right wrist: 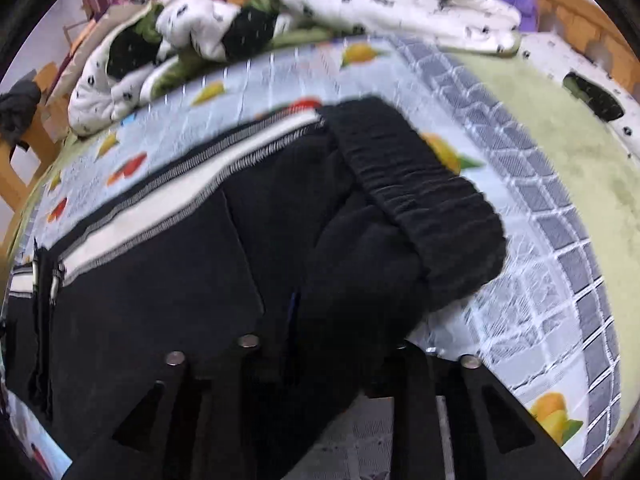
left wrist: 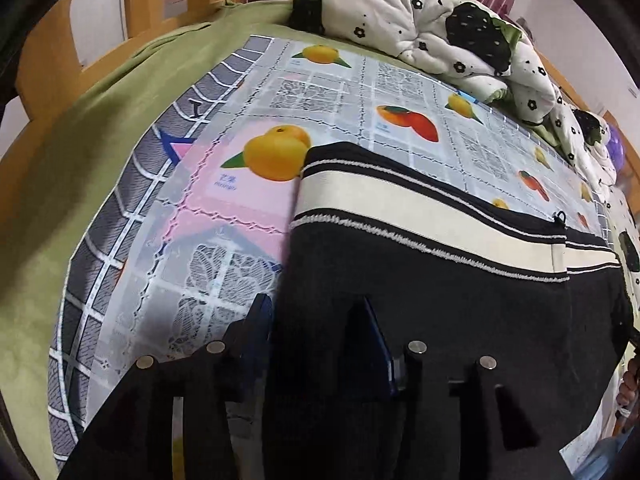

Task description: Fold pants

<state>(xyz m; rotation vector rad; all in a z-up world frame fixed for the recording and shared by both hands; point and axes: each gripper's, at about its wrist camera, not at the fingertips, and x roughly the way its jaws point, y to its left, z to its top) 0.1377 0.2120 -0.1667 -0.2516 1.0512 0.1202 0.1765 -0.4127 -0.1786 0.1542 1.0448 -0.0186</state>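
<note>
Where the pants lie: the black pants (left wrist: 440,300) are spread flat on a fruit-print mat (left wrist: 240,200) on the bed, and fill the lower half of both wrist views.
Side stripe: a cream stripe (left wrist: 400,208) with white stitched edges runs along the far side of the pants.
Waistband: the gathered elastic waistband (right wrist: 420,200) is at the right end in the right wrist view, lying on the mat.
Left claw: your left claw (left wrist: 316,328) has its fingers spread apart. One finger is over the mat and the other over the black fabric, so the claw straddles the left edge of the pants. It pinches nothing.
Right claw: your right claw (right wrist: 344,332) is at the bunched fabric just below the waistband. A fold of the pants sits between its fingers, with the mat visible beneath. The view is blurred and the fingers are dark against the black cloth, so you cannot tell whether the pads press on it.
Bed: a green sheet (left wrist: 100,140) surrounds the mat inside a wooden frame (left wrist: 52,52).
Far side: a crumpled white quilt (left wrist: 420,20) with black flowers lies beyond the mat, apart from the pants.
</note>
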